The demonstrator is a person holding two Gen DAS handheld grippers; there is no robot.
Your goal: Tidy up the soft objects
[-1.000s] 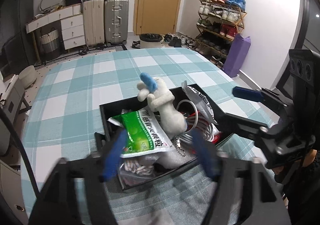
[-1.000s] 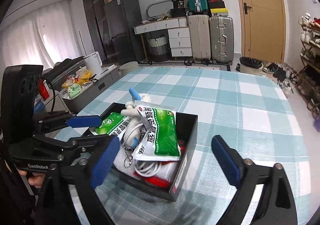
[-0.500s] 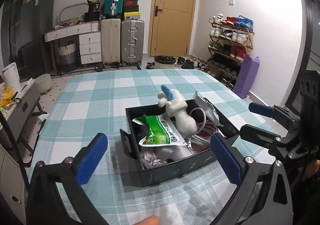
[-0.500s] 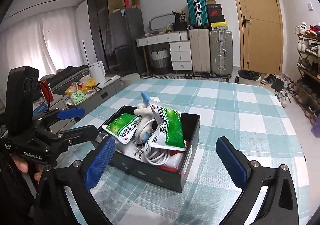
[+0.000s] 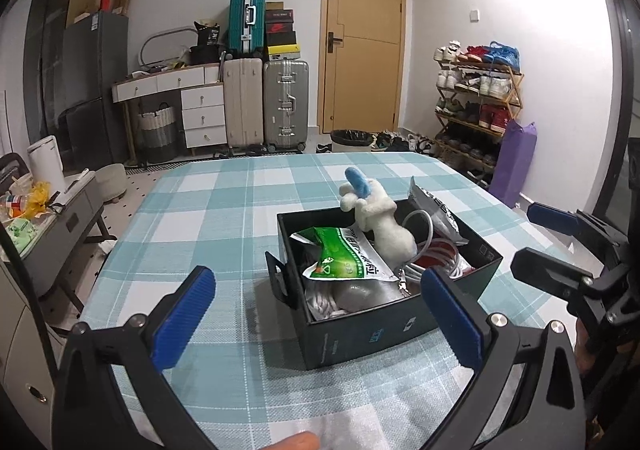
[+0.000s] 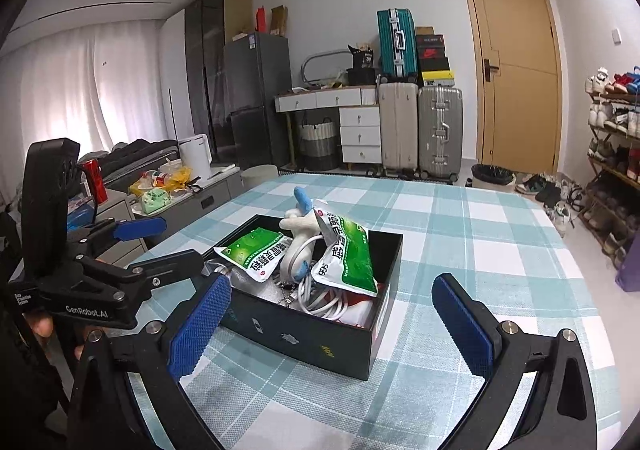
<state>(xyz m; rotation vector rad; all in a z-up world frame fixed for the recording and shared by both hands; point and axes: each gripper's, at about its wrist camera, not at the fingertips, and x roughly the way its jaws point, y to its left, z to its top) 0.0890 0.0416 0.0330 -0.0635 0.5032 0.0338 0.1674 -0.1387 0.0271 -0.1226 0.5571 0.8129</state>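
left gripper (image 5: 318, 316) agape — black box (image 5: 360, 334) just ahead | right gripper (image 6: 340, 320) agape

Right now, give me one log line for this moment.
left gripper: open, empty | right gripper: open, empty | plush toy, green packets: in black box

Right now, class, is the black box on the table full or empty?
Full. The black box holds green packets, a white plush toy and a coiled white cable, heaped above its rim.
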